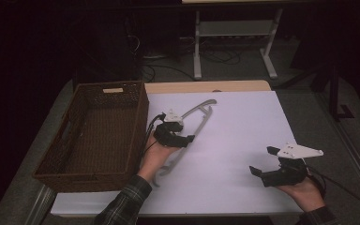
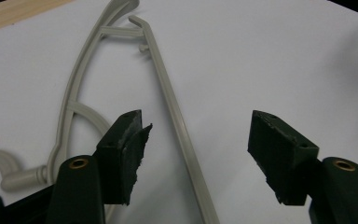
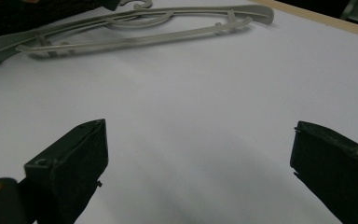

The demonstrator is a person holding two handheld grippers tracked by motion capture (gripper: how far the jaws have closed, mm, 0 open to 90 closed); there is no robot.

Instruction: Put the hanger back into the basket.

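Observation:
A grey plastic clothes hanger (image 1: 201, 115) lies flat on the white sheet (image 1: 243, 122), its hook toward the front edge. My left gripper (image 1: 186, 139) hovers over the hanger's middle, just right of the basket. In the left gripper view the gripper (image 2: 198, 154) is open, and the hanger's straight bar (image 2: 168, 88) runs between the jaws without touching them. My right gripper (image 1: 262, 160) is held near the front right of the sheet, well apart from the hanger. In the right gripper view it (image 3: 198, 163) is open and holds nothing, with the hanger (image 3: 121, 28) lying farther off.
A brown wicker basket (image 1: 138, 122) stands at the left of the table, its inside bare. A strip of wooden table edge (image 1: 206, 86) runs behind the sheet. Beyond the table are a white metal stand (image 1: 234, 33) and cables on the floor.

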